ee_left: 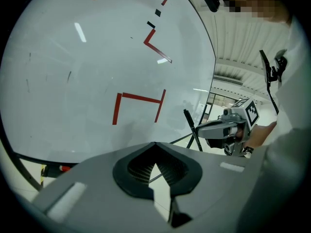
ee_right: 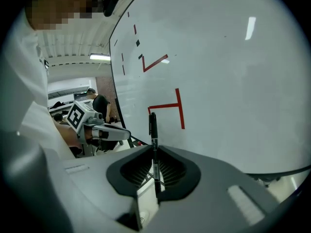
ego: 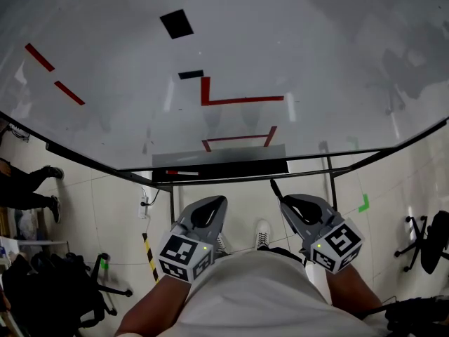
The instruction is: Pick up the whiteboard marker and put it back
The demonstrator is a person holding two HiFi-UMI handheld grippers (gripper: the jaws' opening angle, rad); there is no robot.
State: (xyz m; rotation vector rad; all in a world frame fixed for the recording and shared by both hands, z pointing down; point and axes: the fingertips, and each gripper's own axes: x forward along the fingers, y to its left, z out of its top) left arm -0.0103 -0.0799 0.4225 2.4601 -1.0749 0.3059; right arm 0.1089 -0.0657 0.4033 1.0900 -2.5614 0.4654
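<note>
Mid-carry: clamping marker (ee_right: 153, 130) upright in right gripper (ee_right: 154, 152), with left gripper (ee_left: 154, 147) closed, empty. Next, likely: lower to tray (ego: 238, 166) under whiteboard (ego: 316, 48), lay flat, release.

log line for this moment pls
right gripper: shut on black marker | left gripper: shut, empty | red-capped marker: on whiteboard tray | put-back: not yet done

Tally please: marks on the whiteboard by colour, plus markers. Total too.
Black marks on the whiteboard: 2 (a square, a small bar)
Red marks: 4 (two slanted strips, an L, a bracket)
Markers: 2 (black marker in the right gripper, red-tipped marker on the tray)
Total: 8
</note>
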